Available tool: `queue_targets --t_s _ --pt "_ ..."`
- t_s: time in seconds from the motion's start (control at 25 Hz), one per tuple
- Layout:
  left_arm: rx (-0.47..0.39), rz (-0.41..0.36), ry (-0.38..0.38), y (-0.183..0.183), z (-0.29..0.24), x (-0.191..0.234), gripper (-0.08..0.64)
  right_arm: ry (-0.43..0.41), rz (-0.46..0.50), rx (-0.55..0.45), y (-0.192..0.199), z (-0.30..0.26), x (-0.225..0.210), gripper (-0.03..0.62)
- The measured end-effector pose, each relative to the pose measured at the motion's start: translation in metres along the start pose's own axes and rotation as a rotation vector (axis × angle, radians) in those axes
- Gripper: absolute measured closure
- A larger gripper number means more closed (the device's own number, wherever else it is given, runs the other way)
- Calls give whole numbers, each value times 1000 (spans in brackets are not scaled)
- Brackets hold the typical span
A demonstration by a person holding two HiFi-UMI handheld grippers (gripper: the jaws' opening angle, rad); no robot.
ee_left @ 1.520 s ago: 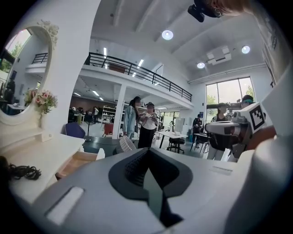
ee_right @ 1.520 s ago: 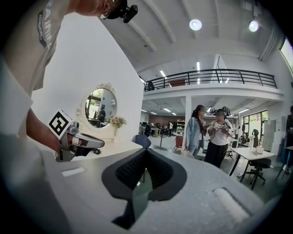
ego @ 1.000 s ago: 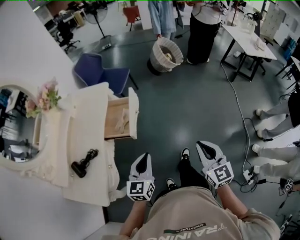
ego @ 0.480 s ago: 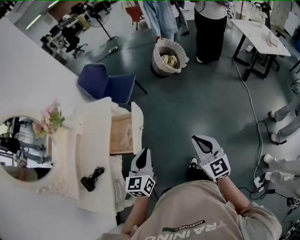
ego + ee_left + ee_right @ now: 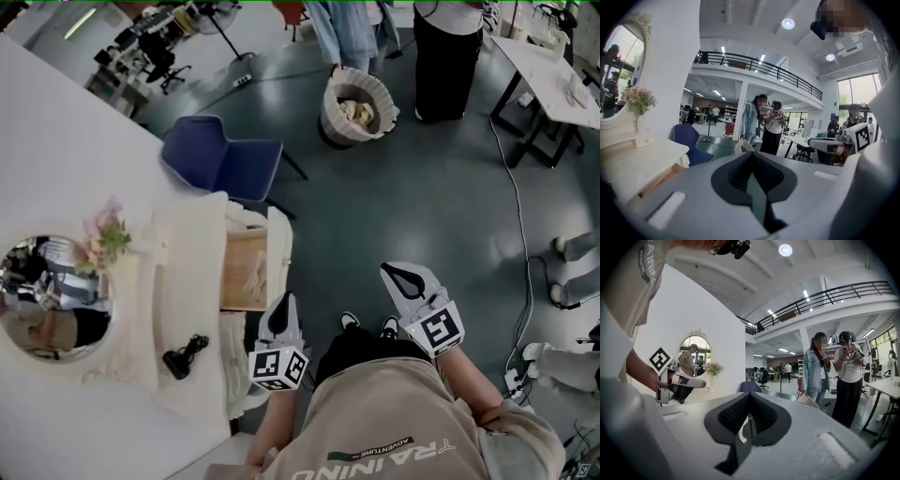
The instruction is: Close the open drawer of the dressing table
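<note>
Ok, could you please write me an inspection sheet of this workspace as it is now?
Surface: cream dressing table, mirror and flowers at its back.
Job's things: drawer open, pale items inside.
Clutter: black hair dryer on the tabletop.
Grippers: left gripper shut, empty, near the drawer front; right gripper shut, empty, above the floor.
Cables: dryer cord on tabletop; floor cable at right.
Surroundings: blue chair, basket, standing people.

Bare floor (image 5: 375, 216) lies open before the drawer front (image 5: 278, 251), where the left gripper (image 5: 283, 307) hangs close; a blue chair (image 5: 220, 161) stands just beyond the drawer's far side
</note>
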State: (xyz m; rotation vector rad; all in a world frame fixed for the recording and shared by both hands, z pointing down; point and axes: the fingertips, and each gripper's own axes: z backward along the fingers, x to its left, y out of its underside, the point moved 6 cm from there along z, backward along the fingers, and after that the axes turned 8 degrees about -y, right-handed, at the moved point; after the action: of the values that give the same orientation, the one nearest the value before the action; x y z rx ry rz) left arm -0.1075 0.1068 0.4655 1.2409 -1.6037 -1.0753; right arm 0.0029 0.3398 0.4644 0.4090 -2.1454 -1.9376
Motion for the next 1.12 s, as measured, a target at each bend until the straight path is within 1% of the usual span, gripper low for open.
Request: queue_targets --t_s 0.08,0.2,0.4,0.52,0.64,0.76,0.88,0.96,1.04,1.12 --pt "-8 0 -1 -4 -14 2 543 -11 -8 14 5 -10 -10 589" --pt "-7 -4 0 -7 -32 6 543 -26 8 36 3 -22 -20 591" --pt "-11 33 4 -8 -83 21 543 -13 -11 65 -3 -51 -51 590" --pt "0 54 -15 -11 -114 44 543 -21 21 71 -18 -83 -65 591" --pt "0 76 -25 -17 -137 63 543 -54 55 101 -30 -118 -78 591" --pt "-9 70 -50 -24 -151 83 543 -109 76 88 -43 -160 -84 591" --pt "-29 38 -109 -31 -158 111 543 -188 87 59 -53 -204 -81 589" --pt "-43 37 -158 -36 -158 131 543 -255 96 52 -55 -232 -72 589" --pt "-53 53 -203 -38 -153 150 543 -332 124 54 -54 -257 -57 589" --pt "-66 76 -260 -39 -141 162 543 -430 139 56 -54 -281 -44 591"
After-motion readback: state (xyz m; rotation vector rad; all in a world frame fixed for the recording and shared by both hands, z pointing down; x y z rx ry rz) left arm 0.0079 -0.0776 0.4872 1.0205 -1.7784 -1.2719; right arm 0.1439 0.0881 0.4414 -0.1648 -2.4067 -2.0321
